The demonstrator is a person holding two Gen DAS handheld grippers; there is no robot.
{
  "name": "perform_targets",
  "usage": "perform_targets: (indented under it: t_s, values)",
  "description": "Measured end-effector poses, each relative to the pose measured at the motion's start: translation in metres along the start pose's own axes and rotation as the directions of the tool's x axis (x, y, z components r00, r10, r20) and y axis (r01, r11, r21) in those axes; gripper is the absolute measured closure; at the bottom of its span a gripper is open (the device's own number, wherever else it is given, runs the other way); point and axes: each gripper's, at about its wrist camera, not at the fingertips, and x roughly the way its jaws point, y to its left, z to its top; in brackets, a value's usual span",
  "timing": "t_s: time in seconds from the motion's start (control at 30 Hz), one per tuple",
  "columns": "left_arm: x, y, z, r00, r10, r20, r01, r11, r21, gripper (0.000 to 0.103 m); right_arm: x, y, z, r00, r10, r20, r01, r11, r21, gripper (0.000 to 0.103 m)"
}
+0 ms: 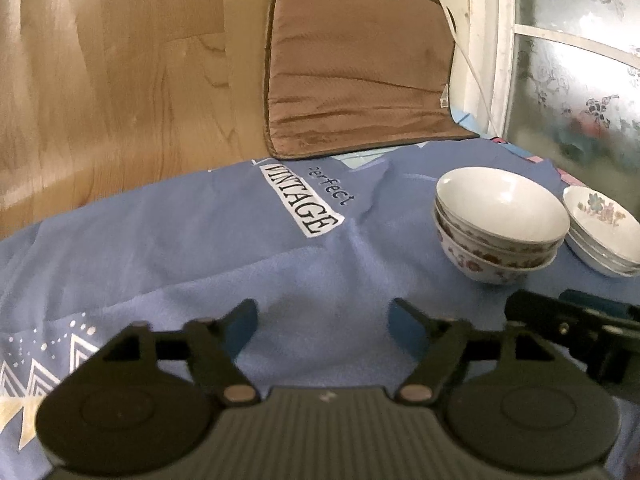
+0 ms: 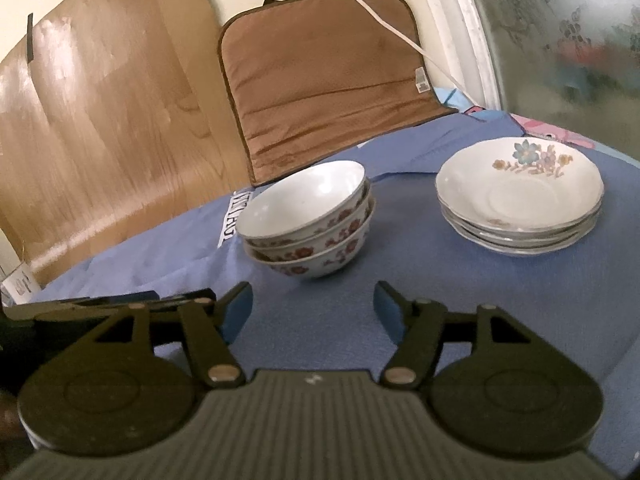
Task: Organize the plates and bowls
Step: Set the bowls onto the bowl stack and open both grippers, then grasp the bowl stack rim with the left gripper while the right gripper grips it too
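Observation:
Three white bowls with red flowers sit nested in a stack (image 2: 306, 224) on the blue cloth (image 2: 500, 300); the same bowl stack (image 1: 498, 224) shows at the right of the left wrist view. To its right lies a stack of shallow flowered plates (image 2: 520, 200), cut by the frame edge as the plate stack (image 1: 604, 228) in the left wrist view. My left gripper (image 1: 322, 320) stands open over bare cloth, left of and nearer than the bowls. My right gripper (image 2: 312, 306) is open too, just in front of the bowls, nothing between its fingers.
A brown cushion (image 2: 328, 80) leans against the wall behind the dishes, with a white cable (image 2: 396, 32) across it. A wooden board (image 2: 100, 120) stands at the left. A frosted window (image 2: 568, 40) bounds the right. The other gripper (image 1: 576, 332) shows at the right edge.

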Motion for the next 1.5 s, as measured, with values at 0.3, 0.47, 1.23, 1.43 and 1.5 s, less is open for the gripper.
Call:
perform_targets:
  t_s: [0.3,0.47,1.23,1.43,1.5]
  values:
    - [0.0,-0.005,-0.001,1.0,0.006,-0.003,-0.006,0.999,0.048,0.012,0.001,-0.007,0.002,1.0,0.02,-0.012,-0.02,0.999,0.029,0.031]
    - [0.002,-0.004,0.0,1.0,0.002,-0.017,-0.002,0.999,0.05,0.011,0.002,-0.006,0.002,1.0,0.02,-0.011,-0.02,0.999,0.031,0.03]
    - [0.012,0.001,0.003,0.998,-0.013,-0.063,0.014,1.0,0.021,0.0,0.007,-0.015,0.006,0.997,0.069,-0.022,-0.067,0.995,0.074,0.026]
    - [0.014,0.002,0.003,0.997,-0.023,-0.073,0.024,1.0,0.003,0.0,0.006,-0.016,0.006,0.997,0.079,-0.026,-0.076,0.994,0.077,0.026]
    - [0.014,0.002,0.004,0.997,-0.026,-0.075,0.026,1.0,-0.001,0.0,0.006,-0.017,0.007,0.996,0.082,-0.032,-0.079,0.994,0.075,0.025]
